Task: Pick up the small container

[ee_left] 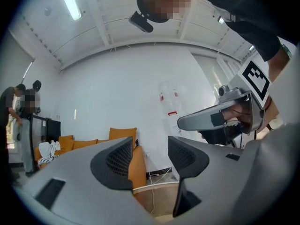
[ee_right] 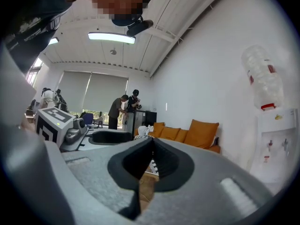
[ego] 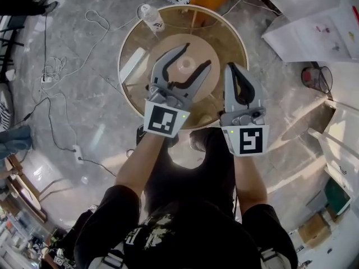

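Round table (ego: 227,35) | one small container (ego: 184,65) | left claw (ego: 198,55) released | right claw (ego: 233,67) clenched, empty

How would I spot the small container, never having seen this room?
Find the round table on the grey floor. At the centre of its inner wooden disc stands the small container, pale and squat. Unlike the clear bottle at the rim, it is opaque and dead centre.

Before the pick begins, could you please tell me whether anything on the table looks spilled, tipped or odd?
Nothing stands out. The container sits near the middle of the table, apparently upright, with no spill visible. Only loose cables trail over the floor.
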Action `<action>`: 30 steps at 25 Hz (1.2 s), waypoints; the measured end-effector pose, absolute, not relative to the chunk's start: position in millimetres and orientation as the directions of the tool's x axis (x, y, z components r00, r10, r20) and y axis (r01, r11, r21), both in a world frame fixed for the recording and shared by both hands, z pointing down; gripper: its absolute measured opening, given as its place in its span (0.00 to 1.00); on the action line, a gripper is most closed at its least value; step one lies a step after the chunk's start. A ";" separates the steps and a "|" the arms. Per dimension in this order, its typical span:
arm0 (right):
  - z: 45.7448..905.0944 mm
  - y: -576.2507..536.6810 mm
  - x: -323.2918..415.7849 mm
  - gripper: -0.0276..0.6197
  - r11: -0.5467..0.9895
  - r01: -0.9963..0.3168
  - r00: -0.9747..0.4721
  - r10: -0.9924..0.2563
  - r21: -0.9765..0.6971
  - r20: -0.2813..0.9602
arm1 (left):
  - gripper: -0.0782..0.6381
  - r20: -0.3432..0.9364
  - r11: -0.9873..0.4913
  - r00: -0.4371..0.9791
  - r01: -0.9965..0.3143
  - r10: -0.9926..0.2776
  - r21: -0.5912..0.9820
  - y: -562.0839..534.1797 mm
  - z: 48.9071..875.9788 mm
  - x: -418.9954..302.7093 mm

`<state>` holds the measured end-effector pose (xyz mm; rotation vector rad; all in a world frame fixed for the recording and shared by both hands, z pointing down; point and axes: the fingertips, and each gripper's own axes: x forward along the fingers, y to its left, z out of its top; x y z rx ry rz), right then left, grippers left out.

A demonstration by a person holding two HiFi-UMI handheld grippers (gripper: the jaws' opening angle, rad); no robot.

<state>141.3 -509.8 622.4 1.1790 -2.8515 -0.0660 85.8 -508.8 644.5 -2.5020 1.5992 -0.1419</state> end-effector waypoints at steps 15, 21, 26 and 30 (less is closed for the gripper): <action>748.2 -542.1 126.6 0.04 0.702 -0.710 -0.699 -0.712 0.045 0.076 | 0.54 0.046 -0.381 0.379 -0.912 -0.924 -0.149 -540.6 822.9 73.0; 791.2 -548.2 122.6 0.04 0.680 -0.733 -0.676 -0.732 0.030 0.086 | 0.54 0.046 -0.377 0.374 -0.915 -0.926 -0.142 -549.9 859.1 71.3; 839.4 -556.5 118.5 0.04 0.659 -0.752 -0.652 -0.747 0.015 0.133 | 0.53 0.051 -0.375 0.371 -0.918 -0.927 -0.130 -555.3 884.4 66.2; 873.1 -566.2 120.8 0.04 0.641 -0.767 -0.632 -0.758 0.005 0.158 | 0.53 0.064 -0.389 0.384 -0.912 -0.921 -0.132 -558.8 905.3 70.0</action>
